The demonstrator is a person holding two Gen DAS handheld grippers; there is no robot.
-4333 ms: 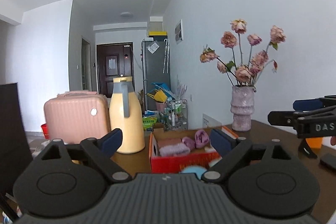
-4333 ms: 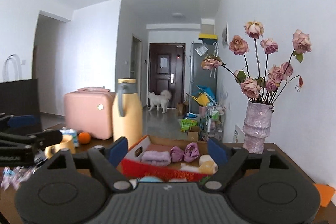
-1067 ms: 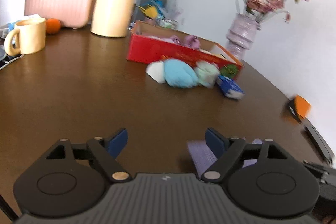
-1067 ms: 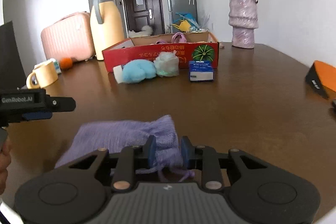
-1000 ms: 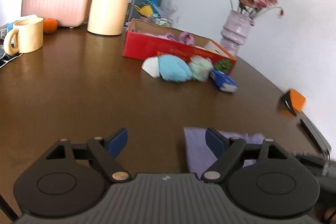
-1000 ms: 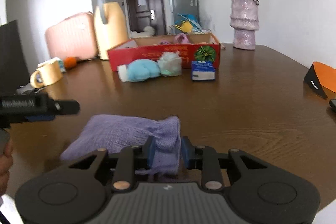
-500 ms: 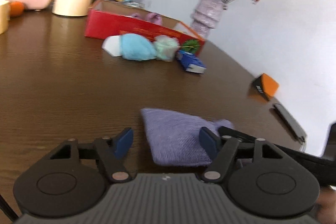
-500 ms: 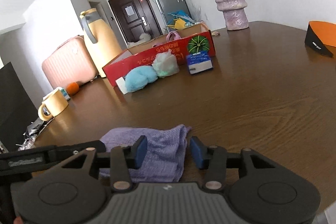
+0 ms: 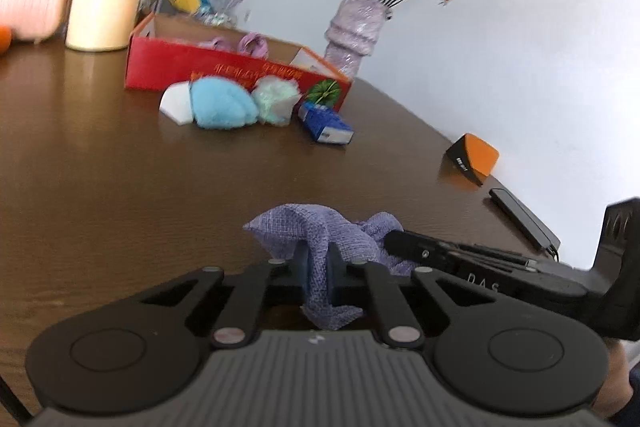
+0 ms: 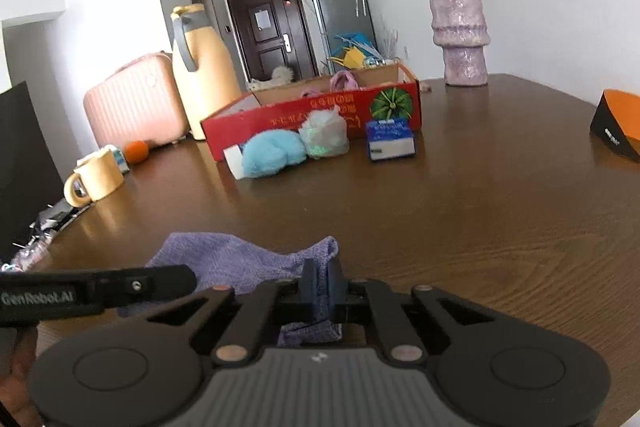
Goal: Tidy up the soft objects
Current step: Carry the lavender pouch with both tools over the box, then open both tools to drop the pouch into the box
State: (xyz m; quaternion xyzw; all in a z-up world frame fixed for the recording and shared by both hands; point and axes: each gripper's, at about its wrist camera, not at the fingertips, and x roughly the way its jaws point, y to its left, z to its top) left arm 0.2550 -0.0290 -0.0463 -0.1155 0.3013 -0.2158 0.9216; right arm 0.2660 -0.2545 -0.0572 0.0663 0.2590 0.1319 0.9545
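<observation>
Grippers both clamp the purple knit cloth (image 9: pixel 320 235): left gripper (image 9: pixel 318 267) and right gripper (image 10: pixel 320 287) each pinch a fold, apparently lifting it off the wooden table (image 10: pixel 440 207).

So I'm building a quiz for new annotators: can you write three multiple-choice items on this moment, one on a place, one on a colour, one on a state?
1. Where is the blue fluffy toy?
A. inside the box
B. on the table before the red box
C. beside the vase

2. What colour is the cloth?
A. purple
B. green
C. white

3. How do both grippers' jaws stand?
A. wide open
B. shut on nothing
C. shut on the cloth

Key:
B, the blue fluffy toy lies against the red box.
A, the cloth is purple.
C, the left gripper and right gripper pinch it.
</observation>
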